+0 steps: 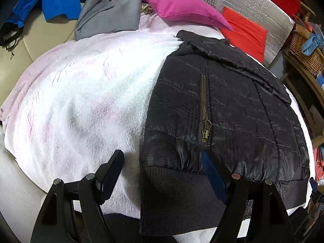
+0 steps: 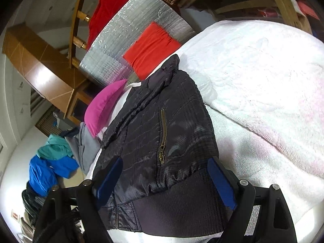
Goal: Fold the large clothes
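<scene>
We're looking at 1 black quilted jacket, already folded narrow, lying on the white towel-like blanket w/ its ribbed hem nearest us. We're judging it puffy, soft, light-ish, w/ a slick shell likely to slide; the ribbed hem & side edges are looking like the best places to pinch. Left gripper and right gripper are both hanging released, jaws wide over the hem, nothing pinched. Counting: 1 brass pocket zip, 1 pink cushion, 2 grippers.
</scene>
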Tool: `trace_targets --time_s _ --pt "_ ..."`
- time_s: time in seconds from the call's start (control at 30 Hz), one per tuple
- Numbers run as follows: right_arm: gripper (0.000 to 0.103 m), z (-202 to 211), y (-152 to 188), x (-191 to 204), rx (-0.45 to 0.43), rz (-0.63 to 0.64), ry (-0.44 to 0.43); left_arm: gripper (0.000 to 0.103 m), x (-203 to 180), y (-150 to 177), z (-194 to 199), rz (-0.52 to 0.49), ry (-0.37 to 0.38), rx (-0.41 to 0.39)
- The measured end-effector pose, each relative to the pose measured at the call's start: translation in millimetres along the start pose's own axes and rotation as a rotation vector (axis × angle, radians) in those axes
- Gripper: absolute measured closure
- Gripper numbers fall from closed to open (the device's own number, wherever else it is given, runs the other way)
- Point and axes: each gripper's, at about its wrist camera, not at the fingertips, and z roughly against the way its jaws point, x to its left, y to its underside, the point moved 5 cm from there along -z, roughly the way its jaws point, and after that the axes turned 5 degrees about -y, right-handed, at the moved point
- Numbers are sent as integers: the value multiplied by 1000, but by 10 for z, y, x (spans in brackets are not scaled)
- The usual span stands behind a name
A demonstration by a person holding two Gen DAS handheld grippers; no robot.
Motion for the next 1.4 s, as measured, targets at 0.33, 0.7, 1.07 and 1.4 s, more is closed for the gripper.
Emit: trace_targets --time_s 0.33,0.7,1.07,1.4 --pt "14 -55 1 -1 22 -8 -6 24 -70 12 -25 -31 -32 5" --pt "14 -100 18 39 29 23 44 24 -55 -4 -19 -24 -13 -2" --pt "14 -92 26 35 26 27 48 24 -16 7 18 -12 -11 -5" --pt "14 30 -72 -139 52 -2 80 24 167 44 10 70 -2 56"
